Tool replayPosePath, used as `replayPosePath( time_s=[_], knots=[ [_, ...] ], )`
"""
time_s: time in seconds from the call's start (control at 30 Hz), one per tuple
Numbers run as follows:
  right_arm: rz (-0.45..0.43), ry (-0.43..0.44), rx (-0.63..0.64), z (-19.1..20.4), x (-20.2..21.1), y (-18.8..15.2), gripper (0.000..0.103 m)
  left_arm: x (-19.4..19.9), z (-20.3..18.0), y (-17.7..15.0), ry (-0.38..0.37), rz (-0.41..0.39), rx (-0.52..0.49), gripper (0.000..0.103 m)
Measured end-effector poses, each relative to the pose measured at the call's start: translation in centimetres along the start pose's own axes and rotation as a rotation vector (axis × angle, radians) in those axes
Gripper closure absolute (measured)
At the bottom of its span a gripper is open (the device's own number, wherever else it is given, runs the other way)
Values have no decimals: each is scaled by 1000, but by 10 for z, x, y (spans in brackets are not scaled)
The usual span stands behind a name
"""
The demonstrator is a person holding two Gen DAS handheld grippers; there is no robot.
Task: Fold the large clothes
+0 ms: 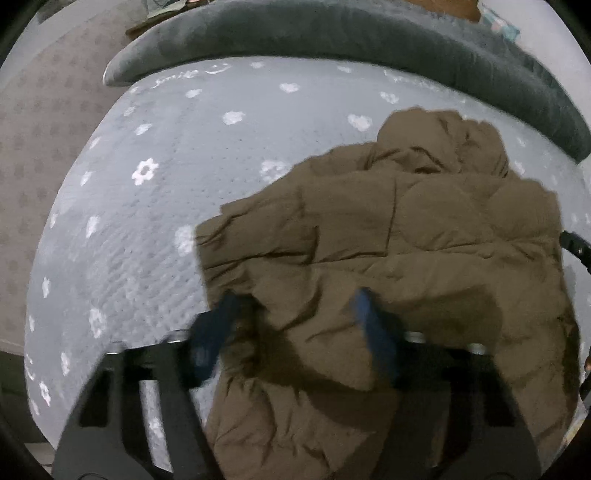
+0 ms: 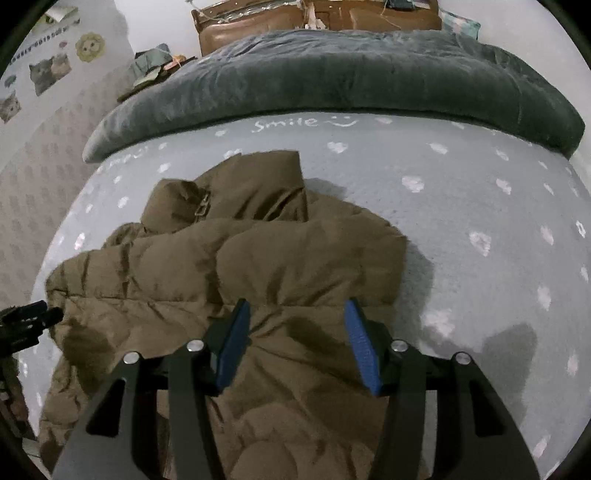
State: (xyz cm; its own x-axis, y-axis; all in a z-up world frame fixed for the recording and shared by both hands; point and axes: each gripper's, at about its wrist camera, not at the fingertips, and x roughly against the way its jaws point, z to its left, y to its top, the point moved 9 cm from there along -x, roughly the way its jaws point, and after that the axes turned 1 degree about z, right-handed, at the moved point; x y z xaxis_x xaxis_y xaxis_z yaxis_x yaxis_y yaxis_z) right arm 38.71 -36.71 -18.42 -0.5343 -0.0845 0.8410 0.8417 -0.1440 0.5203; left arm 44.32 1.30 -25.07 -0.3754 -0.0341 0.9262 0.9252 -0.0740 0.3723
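A brown puffy jacket (image 1: 388, 240) lies bunched and partly folded on a grey bedspread (image 1: 147, 221) with white flowers. In the left wrist view my left gripper (image 1: 295, 306) hovers over the jacket's left edge, its blue pads (image 1: 369, 325) apart and not pressing the fabric beneath them. In the right wrist view the jacket (image 2: 258, 258) fills the middle, collar toward the far side. My right gripper (image 2: 295, 310) stands open above its near right part, and the cloth under it is loose. The left gripper (image 2: 26, 325) shows at the left edge there.
A dark grey quilt (image 2: 332, 70) lies rolled across the far side of the bed. Behind it stands a brown headboard (image 2: 258, 26). A patterned wall (image 2: 44, 166) with cat stickers runs along the left. Bare bedspread (image 2: 480, 203) stretches to the right of the jacket.
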Motion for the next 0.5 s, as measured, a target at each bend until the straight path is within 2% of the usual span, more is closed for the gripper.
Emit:
replayPosePath(
  time_s=[0.13,0.27,0.5],
  knots=[
    [69,-64,25,5,-30,-6,52,-18,-9,6,57,25,-56,53],
    [129,-86,28,2,-53,-8,53,-45,-10,11,44,81,-51,53],
    [203,-88,10,-3,-83,-6,53,-66,-13,15,48,117,-67,53]
  ],
)
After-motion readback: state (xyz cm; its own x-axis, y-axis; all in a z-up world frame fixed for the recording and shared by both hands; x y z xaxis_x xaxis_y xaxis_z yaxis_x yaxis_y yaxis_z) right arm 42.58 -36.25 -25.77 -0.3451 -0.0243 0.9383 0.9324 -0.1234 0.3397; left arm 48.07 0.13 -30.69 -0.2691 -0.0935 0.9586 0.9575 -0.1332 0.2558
